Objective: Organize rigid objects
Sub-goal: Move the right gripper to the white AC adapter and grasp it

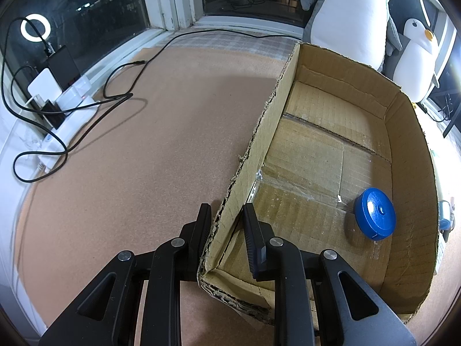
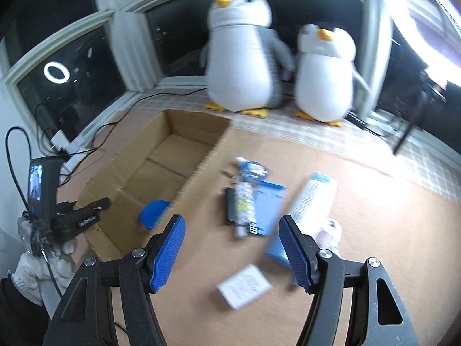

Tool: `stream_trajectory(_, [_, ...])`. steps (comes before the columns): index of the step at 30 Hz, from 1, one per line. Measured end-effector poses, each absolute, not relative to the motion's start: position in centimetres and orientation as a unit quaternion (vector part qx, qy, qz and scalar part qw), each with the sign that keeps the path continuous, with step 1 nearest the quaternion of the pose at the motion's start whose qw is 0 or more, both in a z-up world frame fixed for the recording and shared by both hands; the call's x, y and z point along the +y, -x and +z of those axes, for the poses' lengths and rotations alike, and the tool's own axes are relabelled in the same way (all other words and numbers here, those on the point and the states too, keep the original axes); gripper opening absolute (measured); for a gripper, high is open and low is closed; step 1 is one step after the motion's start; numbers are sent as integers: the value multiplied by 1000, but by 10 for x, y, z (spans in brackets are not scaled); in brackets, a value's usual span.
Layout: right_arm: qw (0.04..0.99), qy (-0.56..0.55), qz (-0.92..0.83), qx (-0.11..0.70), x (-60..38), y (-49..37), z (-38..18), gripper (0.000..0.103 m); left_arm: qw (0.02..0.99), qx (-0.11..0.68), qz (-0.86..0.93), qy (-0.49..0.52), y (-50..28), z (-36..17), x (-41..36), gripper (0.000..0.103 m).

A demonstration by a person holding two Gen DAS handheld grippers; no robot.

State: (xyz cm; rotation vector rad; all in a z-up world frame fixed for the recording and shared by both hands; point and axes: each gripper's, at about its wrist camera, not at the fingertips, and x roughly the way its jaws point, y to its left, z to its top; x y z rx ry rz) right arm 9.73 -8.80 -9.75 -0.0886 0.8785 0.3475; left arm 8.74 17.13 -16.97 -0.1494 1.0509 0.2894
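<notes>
The big cardboard box (image 1: pixel 340 132) sits open on the brown table (image 1: pixel 144 144), and the left gripper (image 1: pixel 227 222) is pinching the box's near left wall, one finger outside and one inside. Only one thing is in the box: a round blue disc (image 1: pixel 374 213), lying flat on the box floor, ahead of the left gripper and off to its right, close to the far right wall. In the right wrist view the right gripper (image 2: pixel 232 248) hangs over the table with its blue pads (image 2: pixel 168 250) wide apart and nothing between them. The box (image 2: pixel 161 155) is ahead and to its left. Ahead of it lie a flat blue packet (image 2: pixel 269 204), a white tube (image 2: pixel 312 199), a thin printed tube (image 2: pixel 245 204) and a black bar (image 2: pixel 229 206). A small white card (image 2: pixel 245 285) lies just below the pads. The writing on all of these is too blurry to read.
</notes>
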Motion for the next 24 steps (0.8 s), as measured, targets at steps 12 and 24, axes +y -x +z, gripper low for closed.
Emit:
stream_trajectory(12, [870,-3,132,474,-148,-92,-121,64,853,499,137,71,-87,-170,171,21])
stream_trajectory(24, [818,-28,190,542,-119,-83,-158,64,853,499,137,71,-87,-171,171,21])
